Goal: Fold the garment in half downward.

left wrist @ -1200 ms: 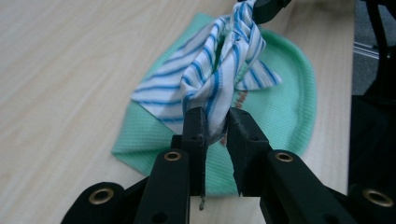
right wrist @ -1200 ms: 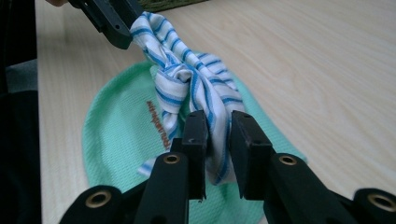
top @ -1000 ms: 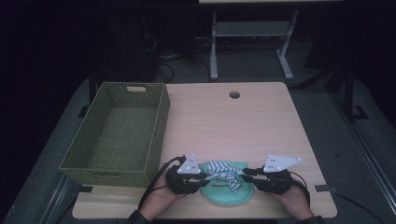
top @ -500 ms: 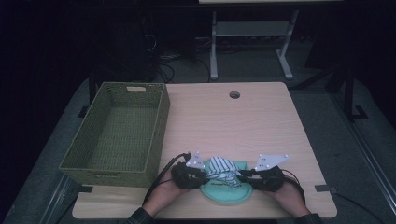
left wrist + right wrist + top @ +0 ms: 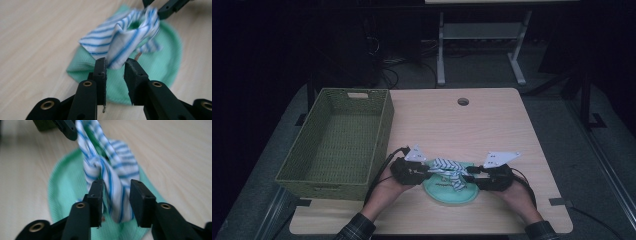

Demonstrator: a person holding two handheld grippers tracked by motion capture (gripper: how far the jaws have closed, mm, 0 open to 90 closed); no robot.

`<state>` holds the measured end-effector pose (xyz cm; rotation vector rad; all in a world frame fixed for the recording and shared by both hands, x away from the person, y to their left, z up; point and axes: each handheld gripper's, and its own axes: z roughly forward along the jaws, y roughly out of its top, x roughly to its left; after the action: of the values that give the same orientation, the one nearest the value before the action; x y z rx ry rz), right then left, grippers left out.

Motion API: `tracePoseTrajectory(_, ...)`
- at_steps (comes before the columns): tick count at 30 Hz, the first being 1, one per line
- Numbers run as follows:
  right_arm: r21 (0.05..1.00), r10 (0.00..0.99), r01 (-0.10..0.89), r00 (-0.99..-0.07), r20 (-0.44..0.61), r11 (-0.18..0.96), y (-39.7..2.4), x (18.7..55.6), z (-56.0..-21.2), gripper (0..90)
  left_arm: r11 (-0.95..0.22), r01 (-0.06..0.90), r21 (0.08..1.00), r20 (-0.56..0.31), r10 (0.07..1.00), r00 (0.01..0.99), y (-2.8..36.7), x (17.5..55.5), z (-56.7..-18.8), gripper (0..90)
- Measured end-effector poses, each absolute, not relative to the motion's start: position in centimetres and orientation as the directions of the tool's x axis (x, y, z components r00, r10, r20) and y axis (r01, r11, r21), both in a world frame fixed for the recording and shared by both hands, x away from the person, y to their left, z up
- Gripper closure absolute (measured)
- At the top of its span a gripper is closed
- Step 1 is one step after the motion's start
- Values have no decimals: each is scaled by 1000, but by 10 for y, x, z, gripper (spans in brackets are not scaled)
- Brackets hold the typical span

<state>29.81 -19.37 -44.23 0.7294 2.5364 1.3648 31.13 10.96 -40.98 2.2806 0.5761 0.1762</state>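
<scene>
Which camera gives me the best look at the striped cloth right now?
The left gripper view: the blue-and-white striped cloth sits sharp, bunched above the green mat. The right gripper view shows it closer but blurrier. The high view shows it small, stretched between both hands.

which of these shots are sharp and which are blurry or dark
High view: dim, the floor around nearly black, but the table and basket read clearly. Left gripper view: bright, striped cloth soft and smeared, far edge of the green cloth out of focus. Right gripper view: soft throughout.
</scene>
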Motion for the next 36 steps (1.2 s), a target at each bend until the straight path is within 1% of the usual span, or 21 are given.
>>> tracePoseTrajectory(4, 853, 495, 333, -863, 104, 401, -202, 303, -426, 597, -589, 327, 739, -32, 454, 890, 110, 313, -394, 700)
tracePoseTrajectory(6, 854, 507, 341, -855, 108, 393, -204, 309, -423, 640, -590, 321, 741, -24, 453, 891, 109, 317, -391, 701)
tracePoseTrajectory(7, 851, 511, 344, -853, 106, 397, -204, 312, -423, 677, -592, 318, 741, -23, 452, 892, 108, 320, -390, 708)
tracePoseTrajectory(9, 842, 516, 350, -851, 102, 411, -203, 318, -424, 745, -589, 328, 739, -27, 460, 887, 104, 325, -392, 748)
tracePoseTrajectory(11, 832, 515, 362, -850, 110, 419, -201, 323, -426, 789, -598, 333, 729, -35, 454, 891, 101, 331, -395, 790)
tracePoseTrajectory(13, 827, 516, 367, -850, 112, 426, -199, 327, -429, 822, -596, 354, 721, -57, 458, 887, 96, 334, -400, 825)
tracePoseTrajectory(16, 814, 514, 376, -850, 114, 442, -195, 332, -433, 862, -611, 361, 705, -61, 455, 888, 92, 338, -405, 884)
tracePoseTrajectory(19, 805, 509, 383, -853, 119, 453, -192, 335, -436, 895, -624, 365, 691, -63, 451, 890, 90, 339, -408, 896)
tracePoseTrajectory(26, 791, 477, 383, -869, 134, 476, -187, 330, -442, 896, -639, 384, 666, -96, 437, 894, 85, 334, -421, 896)
tracePoseTrajectory(33, 771, 435, 385, -887, 157, 507, -184, 320, -449, 896, -674, 367, 641, -127, 379, 917, 82, 324, -430, 895)
tracePoseTrajectory(36, 768, 420, 377, -894, 155, 518, -184, 313, -450, 895, -681, 368, 634, -137, 368, 919, 81, 317, -433, 895)
